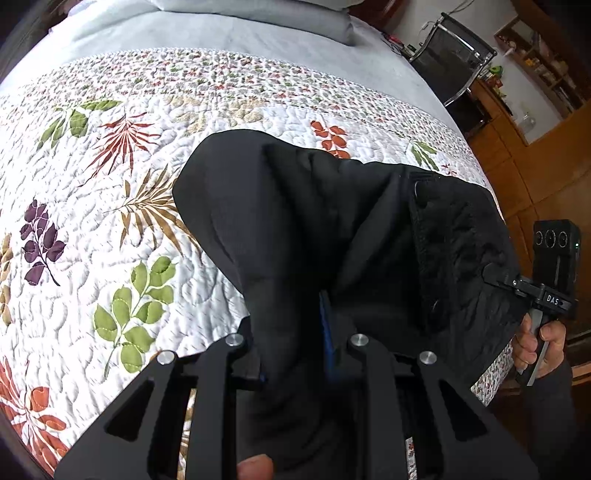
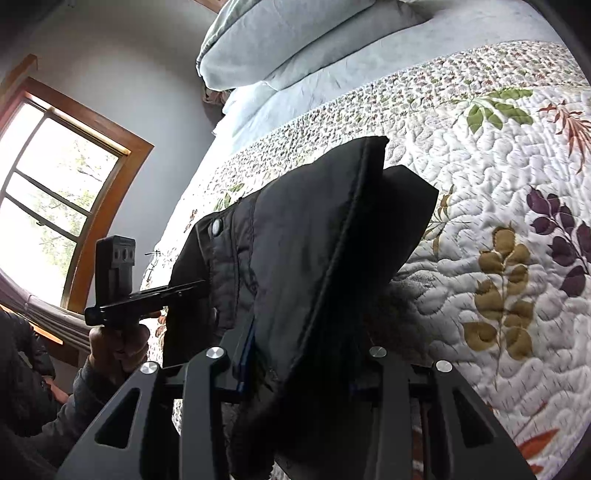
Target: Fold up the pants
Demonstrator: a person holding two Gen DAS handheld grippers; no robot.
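- Bedding fills most of what I see: a white quilt (image 1: 155,236) stitched in wavy lines and printed with green, rust, purple and tan leaf sprays, with a band of small flowers across its upper edge.
- Beyond that band I see a pale blue-grey sheet (image 1: 192,33), and in the right wrist view a pillow (image 2: 266,40) in the same colour lies at the head of the bed.
- I have the black pants (image 1: 332,229) bunched and lifted above the quilt near the bed's edge, held up between my two claws; the waistband with its snap buttons (image 2: 215,224) faces the right wrist camera.
- My left gripper (image 1: 295,354) is nearly closed, its jaws pinching a fold of the pants, with a blue pad just showing beside the cloth.
- My right gripper (image 2: 299,369) is closed on a thicker bundle of the same cloth, so its jaws stand a little wider apart.
- From the left wrist camera I see the right hand (image 1: 539,347) around its handle, at the bed's edge.
- A wood-framed window (image 2: 55,206), bright with daylight and foliage outside, sits in a grey wall in the right wrist view.
- On the other side, in the left wrist view, I make out wooden cabinets (image 1: 524,147), a shelf unit (image 1: 543,62) with small items too blurred to name, and a dark metal-framed chair (image 1: 454,62).
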